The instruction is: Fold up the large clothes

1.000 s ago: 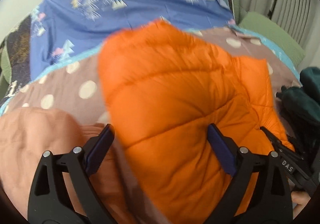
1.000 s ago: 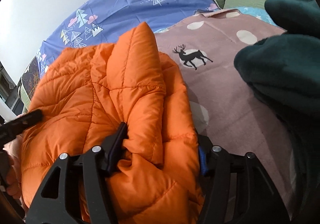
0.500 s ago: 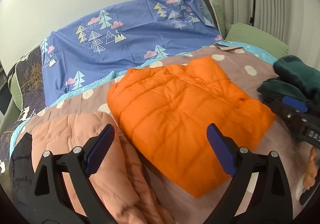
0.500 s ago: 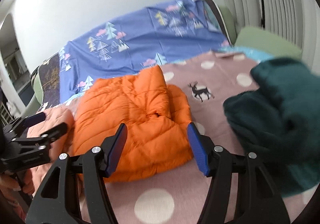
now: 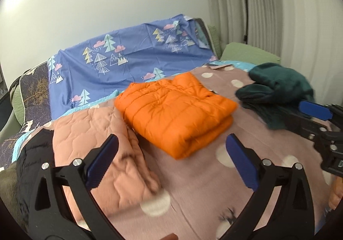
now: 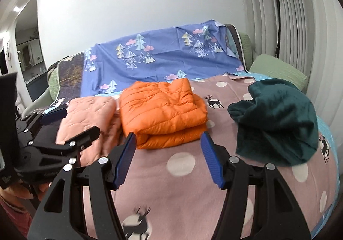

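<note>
Both jaws stand apart and empty: my left gripper (image 5: pixel 169 167) has just been opening wider, with nothing between its pads, and my right gripper (image 6: pixel 169 158) is parted less. Beyond them the orange jacket (image 6: pixel 163 111) lies folded mid-bed on the dotted blanket (image 6: pixel 184 192). A pink quilted garment (image 5: pixel 103 143) touches its left side. A green garment (image 6: pixel 276 119) sits crumpled near the bed's right edge.
</note>
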`<state>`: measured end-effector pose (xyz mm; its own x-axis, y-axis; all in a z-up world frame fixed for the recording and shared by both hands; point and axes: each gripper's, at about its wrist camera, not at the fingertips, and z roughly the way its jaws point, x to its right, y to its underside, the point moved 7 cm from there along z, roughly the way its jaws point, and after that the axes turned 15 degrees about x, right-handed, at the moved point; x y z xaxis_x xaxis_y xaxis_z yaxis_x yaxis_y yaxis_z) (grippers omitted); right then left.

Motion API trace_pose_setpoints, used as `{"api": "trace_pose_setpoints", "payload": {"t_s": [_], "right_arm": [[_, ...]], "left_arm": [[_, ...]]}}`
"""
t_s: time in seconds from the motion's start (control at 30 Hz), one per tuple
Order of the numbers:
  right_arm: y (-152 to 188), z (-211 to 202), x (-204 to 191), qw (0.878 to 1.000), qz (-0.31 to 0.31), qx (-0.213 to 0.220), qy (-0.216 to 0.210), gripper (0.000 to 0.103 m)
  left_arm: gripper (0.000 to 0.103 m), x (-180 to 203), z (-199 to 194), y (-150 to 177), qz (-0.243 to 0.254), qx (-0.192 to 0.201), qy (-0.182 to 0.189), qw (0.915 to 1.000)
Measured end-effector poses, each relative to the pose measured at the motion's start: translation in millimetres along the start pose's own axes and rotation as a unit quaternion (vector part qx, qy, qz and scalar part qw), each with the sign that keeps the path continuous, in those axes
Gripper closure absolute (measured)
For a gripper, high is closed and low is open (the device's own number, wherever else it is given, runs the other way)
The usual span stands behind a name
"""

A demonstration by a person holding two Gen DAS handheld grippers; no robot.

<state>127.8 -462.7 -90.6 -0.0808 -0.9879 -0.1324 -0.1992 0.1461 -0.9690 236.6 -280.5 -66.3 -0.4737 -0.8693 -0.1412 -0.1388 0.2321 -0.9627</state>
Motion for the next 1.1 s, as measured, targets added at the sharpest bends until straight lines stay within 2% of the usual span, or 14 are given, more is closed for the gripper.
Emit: {"api": "trace_pose_setpoints", "payload": {"t_s": [0.1, 0.2, 0.33, 0.5, 0.7, 0.87, 1.1], "right_arm": [[2.1, -25.5, -3.1, 1.0, 0.004, 0.008, 0.011, 0.035], [4.8, -48.3, -5.5, 1.0, 0.004, 0.018, 0.02, 0.03], [13.0, -76.0, -10.6, 0.999, -0.001, 0.029, 0.033, 0.016], [28.8, -101.6, -14.1, 0.999, 0.009, 0.029, 0.042, 0.011], [39.9, -118.7, -13.7, 0.997, -0.017, 0.033, 0.061, 0.006], [45.4, -125.1, -18.5, 0.997, -0.03, 0.031, 0.058, 0.006], [47.1, -128.4, -18.7, 0.996, -0.04, 0.034, 0.069, 0.005]], "left_arm": [[0.002, 1.0, -34.9, 5.1, -0.015, 0.009, -0.005, 0.9998], [0.002, -3.3, -66.4, 11.5, -0.031, 0.019, -0.027, 0.999], [0.002, -0.3, -104.5, 17.5, -0.008, 0.035, -0.048, 0.9982], [0.002, 10.2, -141.1, 20.9, 0.004, 0.044, -0.056, 0.9974], [0.002, 8.5, -171.1, 29.7, 0.0, 0.051, -0.101, 0.9936], [0.002, 6.7, -180.2, 42.8, -0.038, 0.02, -0.086, 0.9953], [0.002, 9.6, -175.3, 58.5, -0.047, -0.033, -0.088, 0.9945]]}}
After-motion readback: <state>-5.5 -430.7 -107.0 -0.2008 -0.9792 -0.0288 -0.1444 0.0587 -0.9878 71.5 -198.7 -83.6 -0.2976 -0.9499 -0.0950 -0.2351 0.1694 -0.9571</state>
